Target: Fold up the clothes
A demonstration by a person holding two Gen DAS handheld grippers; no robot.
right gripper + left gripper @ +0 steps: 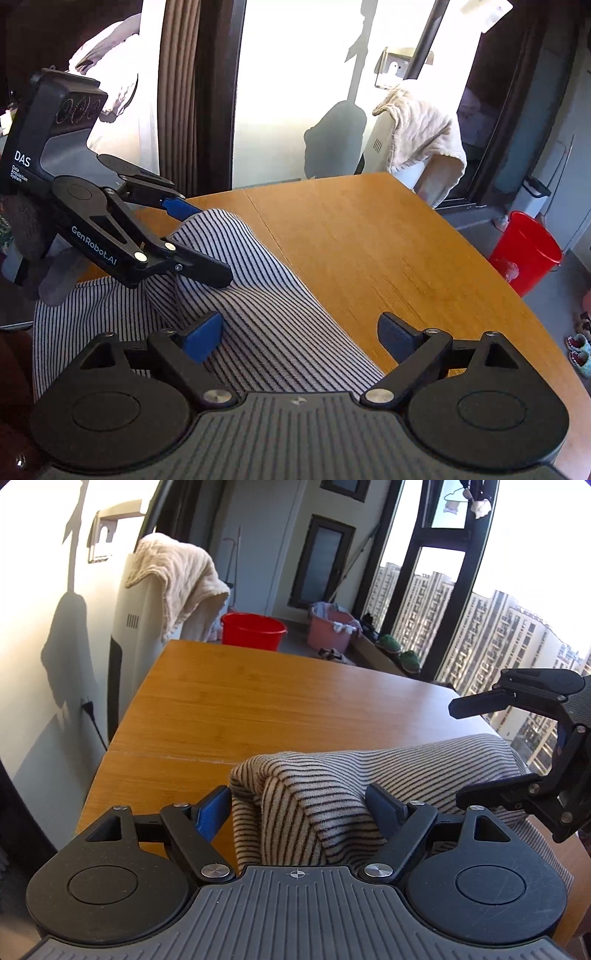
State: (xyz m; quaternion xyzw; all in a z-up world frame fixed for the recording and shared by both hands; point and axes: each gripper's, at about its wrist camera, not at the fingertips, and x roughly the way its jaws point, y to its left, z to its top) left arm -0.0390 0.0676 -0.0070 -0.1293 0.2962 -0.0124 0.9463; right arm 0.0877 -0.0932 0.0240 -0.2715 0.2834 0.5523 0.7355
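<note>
A black-and-white striped garment (332, 775) (258, 295) lies folded at the near edge of the wooden table (258, 701) (369, 240). My left gripper (299, 808) (210, 243) stands wide around a raised fold at the garment's left end. The fold fills the gap between the fingers, but the blue pad (212, 814) shows its bare face and I see no squeeze. My right gripper (301, 334) (456, 751) hovers open above the garment's right end, with one finger over the cloth, the other over bare wood and nothing gripped.
A red bucket (253, 629) (524, 251) and a pink basket (332, 627) stand on the floor beyond the table. A cream towel (177, 579) (421, 129) hangs over a white appliance at the far corner. Tall windows run along the right. Slippers (580, 347) lie on the floor.
</note>
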